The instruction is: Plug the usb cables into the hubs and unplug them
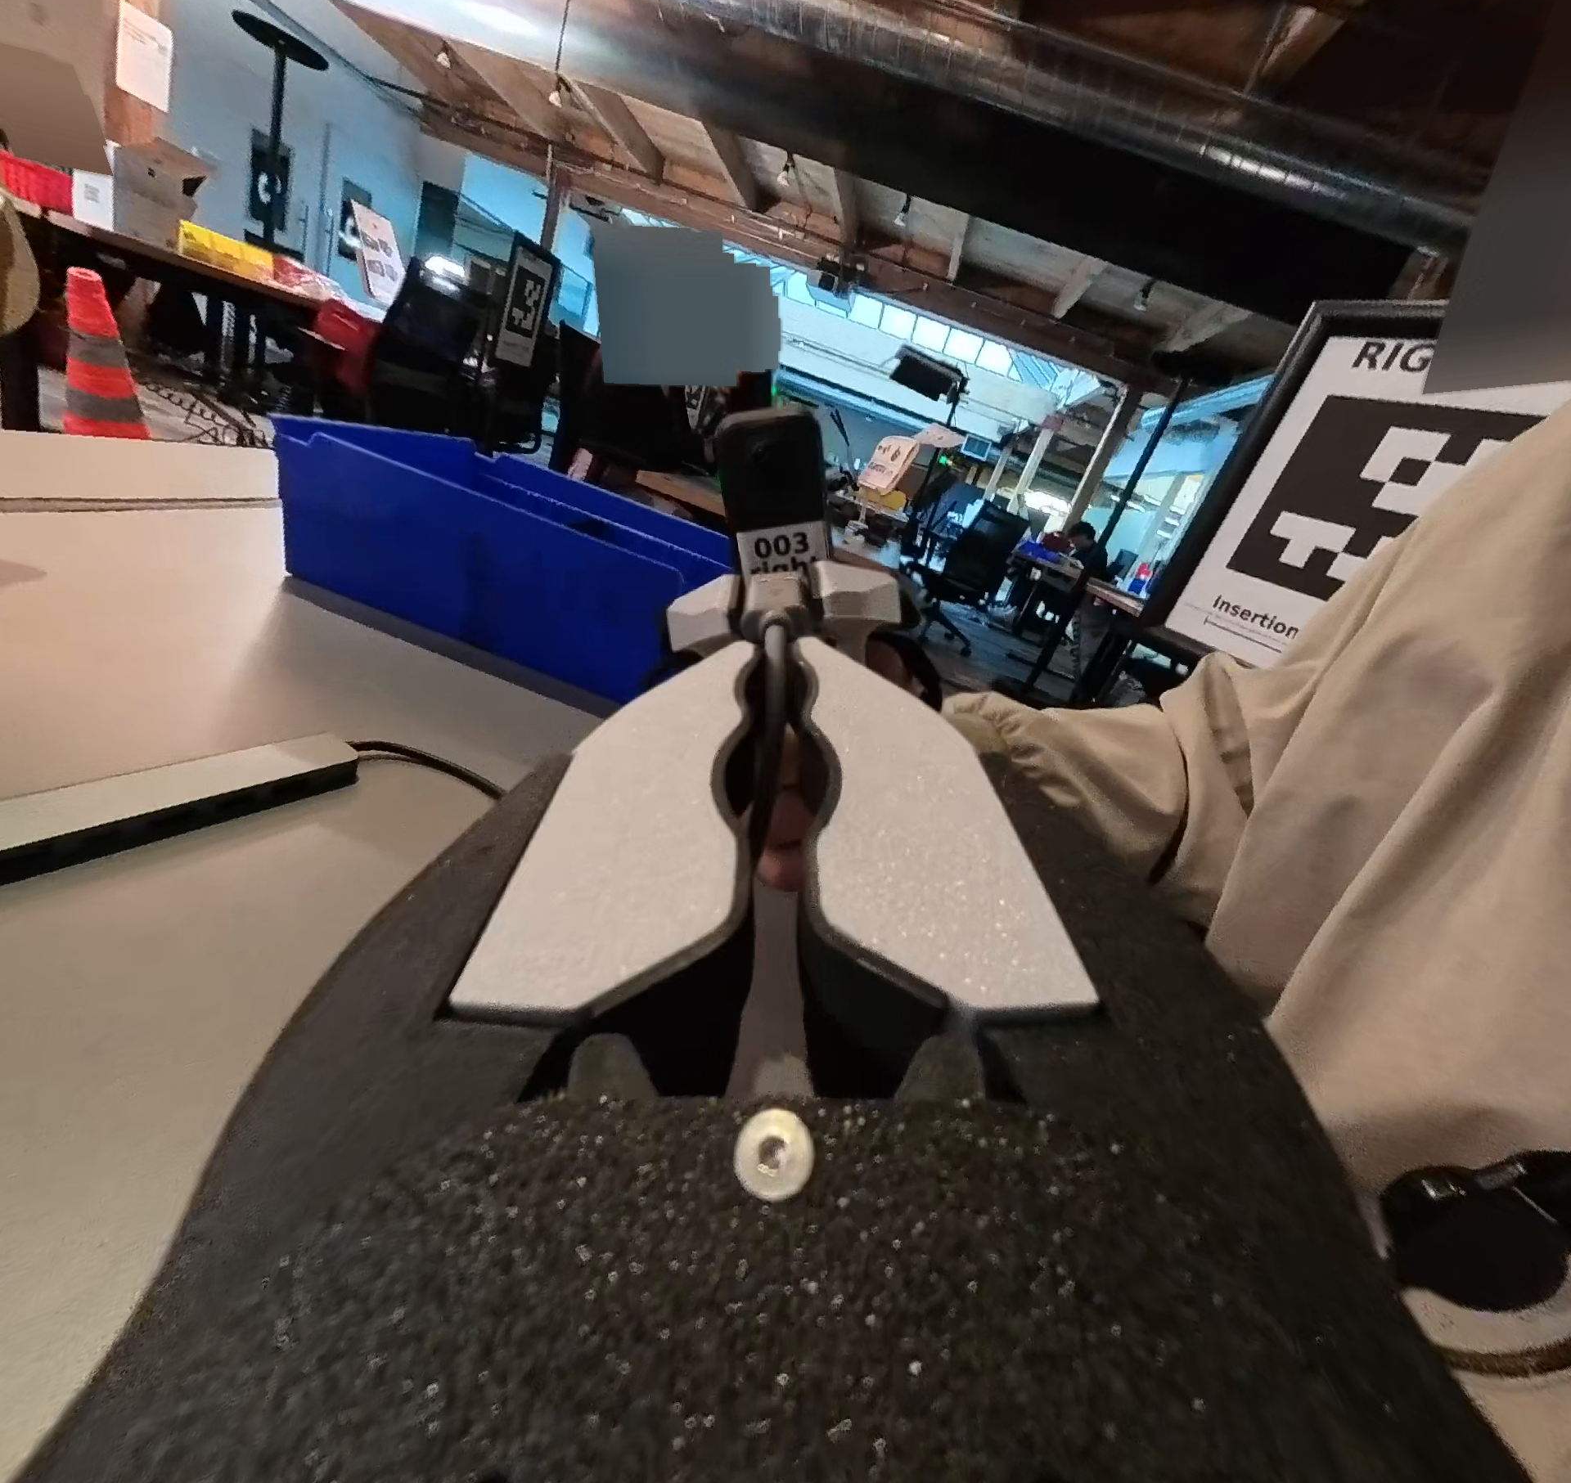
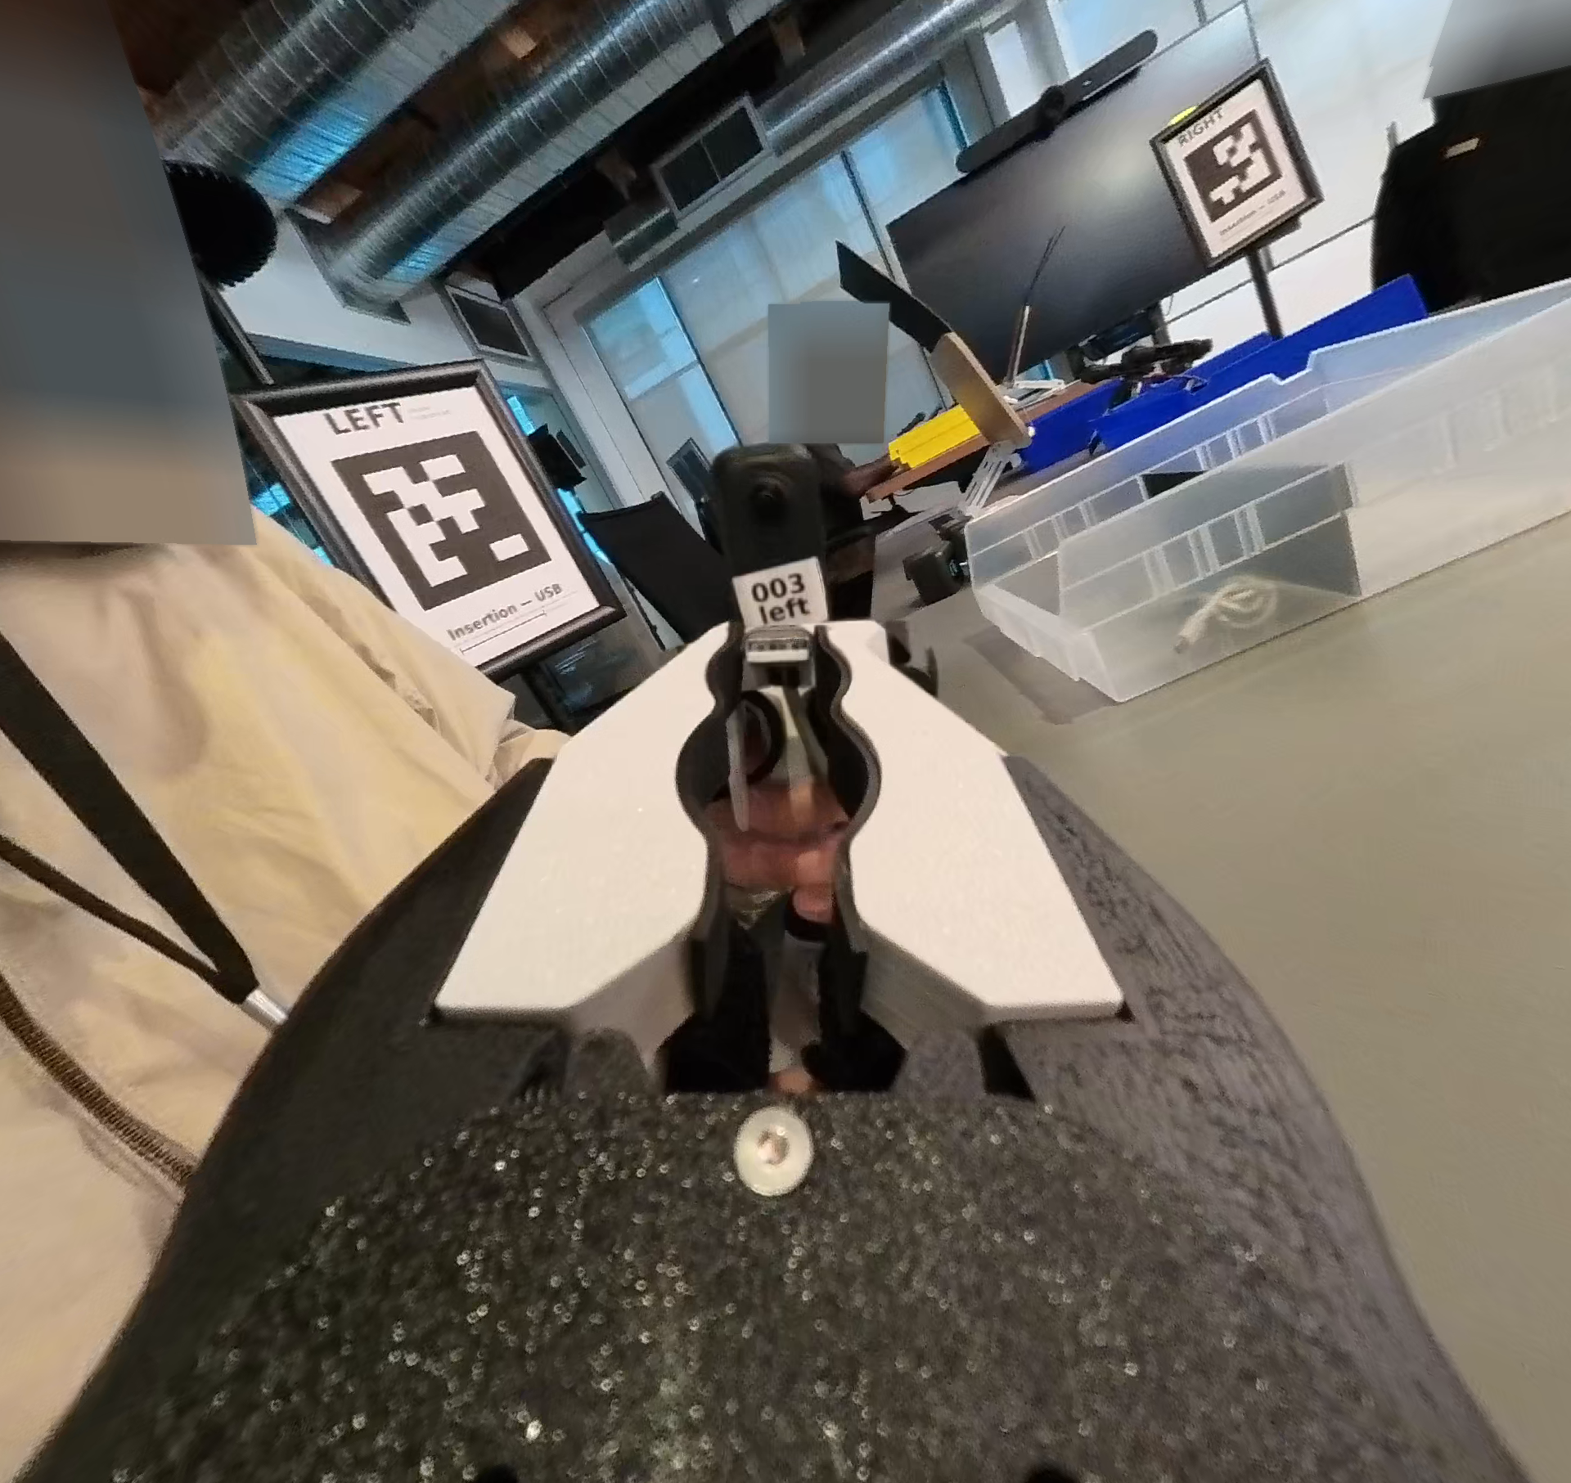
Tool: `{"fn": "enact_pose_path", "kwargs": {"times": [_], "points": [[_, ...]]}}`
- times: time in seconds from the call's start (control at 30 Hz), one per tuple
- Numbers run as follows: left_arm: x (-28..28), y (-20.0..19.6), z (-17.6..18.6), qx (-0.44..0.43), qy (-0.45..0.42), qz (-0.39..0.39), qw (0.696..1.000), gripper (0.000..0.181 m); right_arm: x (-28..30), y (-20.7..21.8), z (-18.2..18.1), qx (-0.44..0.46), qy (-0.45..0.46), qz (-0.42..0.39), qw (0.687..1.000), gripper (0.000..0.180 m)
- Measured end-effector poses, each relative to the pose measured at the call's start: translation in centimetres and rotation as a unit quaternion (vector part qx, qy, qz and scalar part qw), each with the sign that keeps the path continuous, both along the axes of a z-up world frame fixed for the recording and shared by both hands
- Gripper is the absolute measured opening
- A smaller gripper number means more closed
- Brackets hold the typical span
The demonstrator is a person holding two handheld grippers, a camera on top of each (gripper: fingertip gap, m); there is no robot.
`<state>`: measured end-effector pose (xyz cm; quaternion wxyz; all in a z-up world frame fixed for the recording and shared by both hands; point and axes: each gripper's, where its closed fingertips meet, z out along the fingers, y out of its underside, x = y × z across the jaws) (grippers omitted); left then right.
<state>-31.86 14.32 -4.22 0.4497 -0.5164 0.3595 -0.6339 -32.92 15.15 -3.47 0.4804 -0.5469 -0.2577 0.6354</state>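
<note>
My two grippers face each other tip to tip above the table. In the left wrist view my left gripper (image 1: 772,665) is shut around a black usb cable (image 1: 769,728) that runs forward between its grey fingers. The cable ends in a plug (image 1: 769,597) that sits between the tips of my right gripper (image 1: 778,618). In the right wrist view my right gripper (image 2: 778,635) holds that usb plug (image 2: 775,650) at its tips, metal end facing the camera. A flat grey hub (image 1: 170,796) lies on the table at the left, apart from both grippers, with its own black lead (image 1: 425,762).
A blue bin (image 1: 476,558) stands behind the hub. A clear plastic bin (image 2: 1190,592) with a white cable (image 2: 1216,618) inside stands at the right. A person's beige sleeve (image 1: 1275,805) fills the near right. Framed marker signs (image 2: 442,516) stand past the table edge. Both grippers' tips are close together, under 4 cm apart. Left tips and right tips are each some 25 cm from the flat grey hub (image 1: 170,796).
</note>
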Motion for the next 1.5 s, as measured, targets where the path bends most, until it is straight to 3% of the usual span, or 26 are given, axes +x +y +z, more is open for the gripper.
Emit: {"fn": "enact_pose_path", "kwargs": {"times": [0.2, 0.73, 1.07, 1.17, 1.2, 1.23, 1.5], "points": [[-0.1, 0.1, 0.1, 0.004, 0.015, 0.004, 1.0, 0.003, 0.0, 0.1, 0.0, 0.003, 0.007, -0.001, 1.0, 0.016], [-0.7, 0.4, 2.0, -0.005, -0.056, 0.029, 0.998, 0.005, -0.1, 0.2, 1.2, -0.029, 0.086, 0.004, 0.996, 0.016], [-0.2, 0.7, 1.9, -0.006, -0.069, 0.066, 0.995, 0.024, 0.0, 0.5, 2.3, -0.059, 0.157, -0.004, 0.986, 0.016], [-0.1, 0.5, 1.8, -0.007, -0.064, 0.062, 0.996, 0.02, -0.3, 0.4, 2.2, -0.06, 0.155, -0.003, 0.986, 0.016], [-0.2, 0.6, 1.8, -0.002, -0.063, 0.066, 0.996, 0.007, -0.4, 0.5, 2.0, -0.061, 0.151, -0.005, 0.987, 0.016], [-0.2, 0.6, 1.8, 0.004, -0.06, 0.069, 0.996, 0.005, -0.4, 0.5, 1.9, -0.062, 0.153, -0.007, 0.986, 0.016], [-0.4, 0.8, 2.0, -0.017, -0.077, 0.068, 0.995, 0.007, -0.2, 0.5, 2.0, -0.065, 0.167, -0.01, 0.984, 0.016]]}}
